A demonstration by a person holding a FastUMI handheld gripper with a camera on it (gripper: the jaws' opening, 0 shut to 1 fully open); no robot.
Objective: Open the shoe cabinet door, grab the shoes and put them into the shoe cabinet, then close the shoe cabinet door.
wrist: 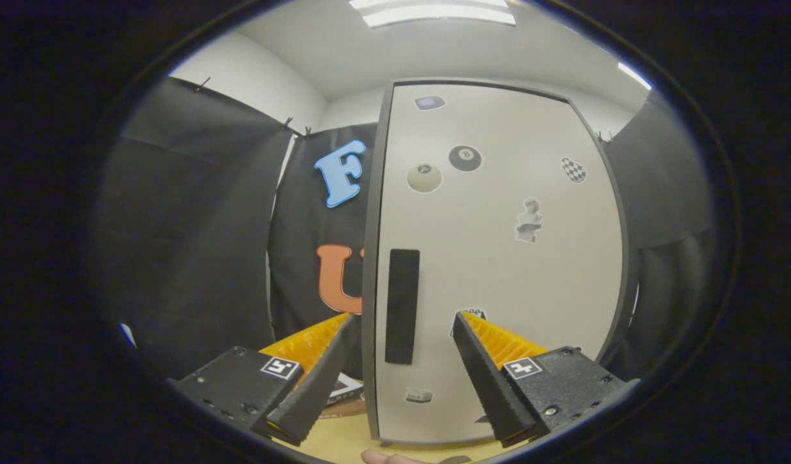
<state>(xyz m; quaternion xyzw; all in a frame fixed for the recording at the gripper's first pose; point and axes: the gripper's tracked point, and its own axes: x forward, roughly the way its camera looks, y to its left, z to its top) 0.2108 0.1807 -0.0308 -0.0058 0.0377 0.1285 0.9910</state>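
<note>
One tall white shoe cabinet door (498,258) with grey edging is standing closed (stickers dotting it); its black vertical handle strip (402,306) is lying ahead between the gripper (405,322) fingers, spread apart, empty, apparently approaching for opening.

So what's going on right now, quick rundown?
Gripper open, fingers straddling the tall black handle strip. White sticker-covered shoe cabinet door shut. Nothing between fingers and handle.

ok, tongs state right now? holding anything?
Tongs: open and holding nothing, their fingers spread to either side of the dark handle strip on the closed shoe cabinet door.
</note>
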